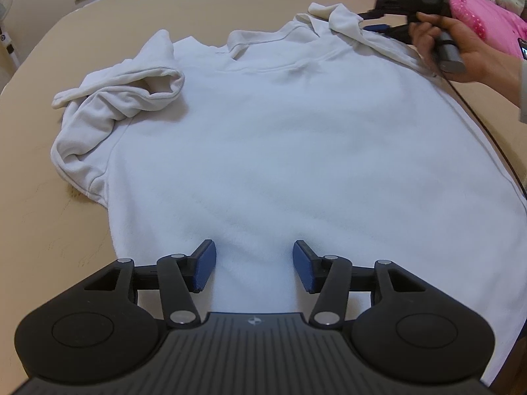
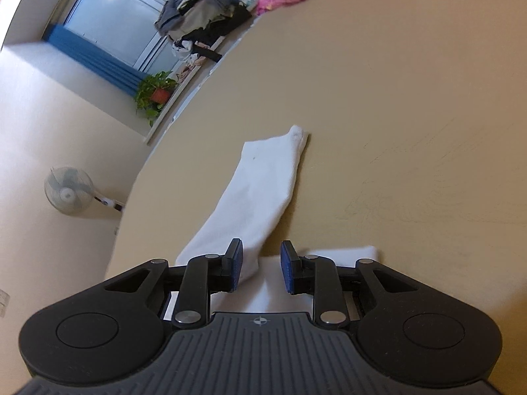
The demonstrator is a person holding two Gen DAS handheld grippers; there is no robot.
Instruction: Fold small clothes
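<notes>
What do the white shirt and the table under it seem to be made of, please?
White shirt: soft knit cloth, probably cotton, matte and slightly fuzzy, with limp rumpled sleeves. Table: hard, smooth beige top, perhaps laminate or painted wood; faint scratches show on it.

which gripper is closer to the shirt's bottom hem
Left. The left gripper hangs open right over the hem of the white shirt; the right gripper is far off at the shoulder sleeve.

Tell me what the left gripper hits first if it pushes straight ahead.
The left gripper, jaws open, would most likely meet the lower body of the white fleece shirt spread on the tan table.
</notes>
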